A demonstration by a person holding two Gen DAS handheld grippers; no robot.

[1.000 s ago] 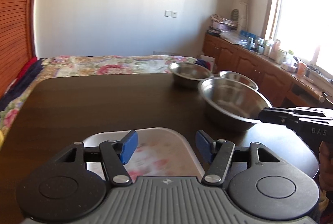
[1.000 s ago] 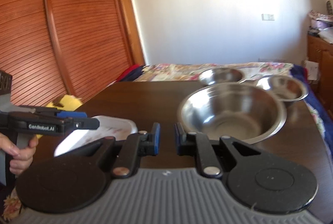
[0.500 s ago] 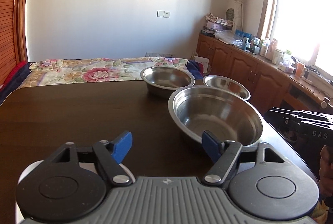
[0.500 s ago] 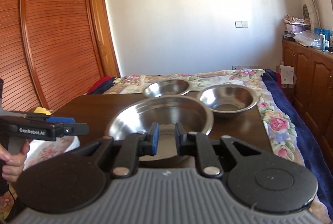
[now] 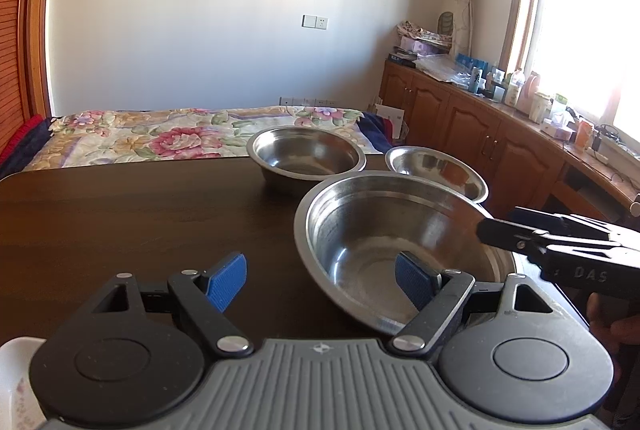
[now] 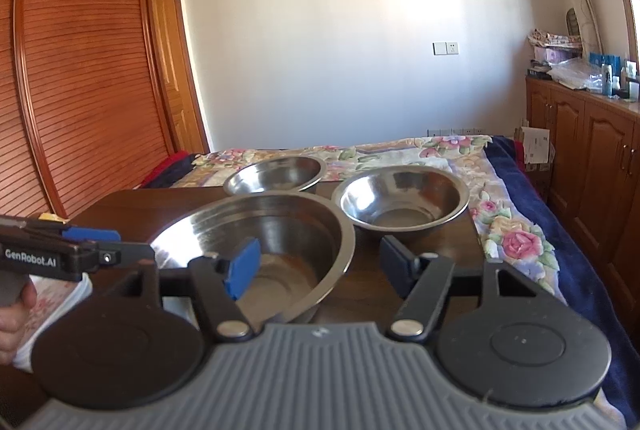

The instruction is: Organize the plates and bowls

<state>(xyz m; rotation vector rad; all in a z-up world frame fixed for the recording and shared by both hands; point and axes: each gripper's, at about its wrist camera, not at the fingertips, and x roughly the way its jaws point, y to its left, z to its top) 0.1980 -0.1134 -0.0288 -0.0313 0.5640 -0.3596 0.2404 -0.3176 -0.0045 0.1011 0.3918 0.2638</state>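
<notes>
We see a dark wooden table [image 5: 120,222] in a bedroom, with three steel bowls on it. The large bowl [image 5: 392,242] sits nearest; both grippers' jaws have just been opening. Our left gripper [image 5: 320,284] straddles its near rim without pressing, and our right gripper [image 6: 316,262] likewise gapes, gripping nothing.

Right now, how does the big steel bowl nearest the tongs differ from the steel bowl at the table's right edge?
The big bowl is clearly wider than the right-edge bowl. The big bowl sits nearer the cameras; the right-edge bowl stands farther back, beside the table's right side. Both are shiny steel, upright and empty.
</notes>
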